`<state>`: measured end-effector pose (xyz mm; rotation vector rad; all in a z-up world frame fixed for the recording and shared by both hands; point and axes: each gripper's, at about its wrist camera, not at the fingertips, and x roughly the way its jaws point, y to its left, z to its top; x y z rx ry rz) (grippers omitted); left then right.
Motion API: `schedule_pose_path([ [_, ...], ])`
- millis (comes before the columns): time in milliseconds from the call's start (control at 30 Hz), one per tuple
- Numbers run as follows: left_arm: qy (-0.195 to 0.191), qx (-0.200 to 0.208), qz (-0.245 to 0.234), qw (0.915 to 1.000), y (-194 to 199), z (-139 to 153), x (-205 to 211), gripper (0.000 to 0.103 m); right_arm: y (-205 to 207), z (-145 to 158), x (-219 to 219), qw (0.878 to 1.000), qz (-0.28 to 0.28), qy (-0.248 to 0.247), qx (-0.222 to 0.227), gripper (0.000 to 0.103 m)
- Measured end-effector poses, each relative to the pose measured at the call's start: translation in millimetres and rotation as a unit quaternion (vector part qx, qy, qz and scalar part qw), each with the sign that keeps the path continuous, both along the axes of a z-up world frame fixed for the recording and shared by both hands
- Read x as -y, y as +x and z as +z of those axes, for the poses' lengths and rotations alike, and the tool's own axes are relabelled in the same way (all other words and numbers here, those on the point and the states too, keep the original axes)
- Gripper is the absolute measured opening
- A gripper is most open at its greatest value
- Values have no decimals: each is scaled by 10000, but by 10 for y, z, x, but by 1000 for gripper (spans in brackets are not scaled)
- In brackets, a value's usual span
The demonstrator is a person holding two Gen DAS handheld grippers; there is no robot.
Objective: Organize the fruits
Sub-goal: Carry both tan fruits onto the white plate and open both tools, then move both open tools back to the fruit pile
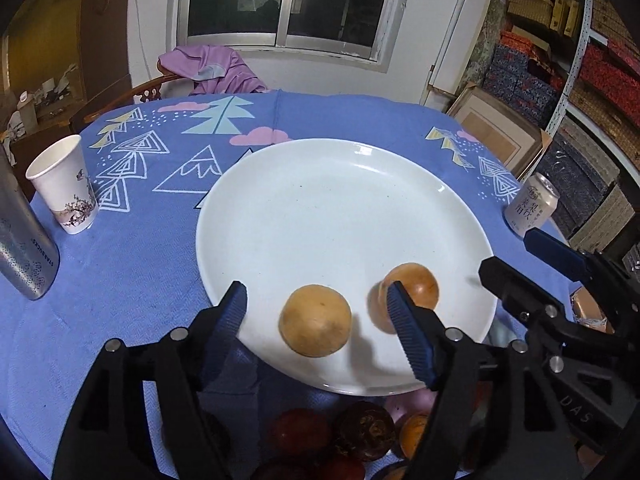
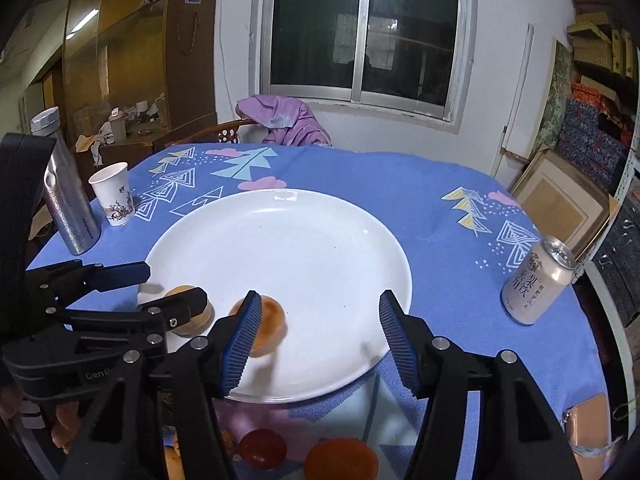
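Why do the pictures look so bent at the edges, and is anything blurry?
Left wrist view: fisheye bends the window; the darker orange fruit on the white plate is smeared. Right wrist view: black corners, glare on the plate rim, same fruit blurred.

Blurred: orange fruit (image 1: 412, 292) on the plate (image 1: 344, 184), partly hidden behind a blue finger pad (image 1: 408, 336). Cut off at the near edge: dark red fruits (image 1: 360, 436). Cut off left: steel bottle (image 1: 20, 248). Unreadable: can (image 2: 536, 284) lettering.
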<state>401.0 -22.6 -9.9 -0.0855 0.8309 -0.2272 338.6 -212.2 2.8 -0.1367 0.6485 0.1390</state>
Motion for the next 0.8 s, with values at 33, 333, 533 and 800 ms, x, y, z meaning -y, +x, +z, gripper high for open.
schedule_pose_path([
  [33, -17, 46, 15, 10000, -37, 35, -17, 71, -58, 21, -33, 9998, -5, -147, 132, 62],
  [333, -98, 433, 264, 9987, -657, 263, -241, 86, -688, 246, -244, 9920, 63, -710, 1043, 69],
  [533, -357, 426, 432, 9975, -1224, 150, -451, 87, -1183, 286, -199, 9906, 20, -648, 1208, 73],
  [800, -164, 355, 446, 9982, -1855, -133, -478, 89, -1766, 173, -76, 9887, -213, -762, 1272, 76],
])
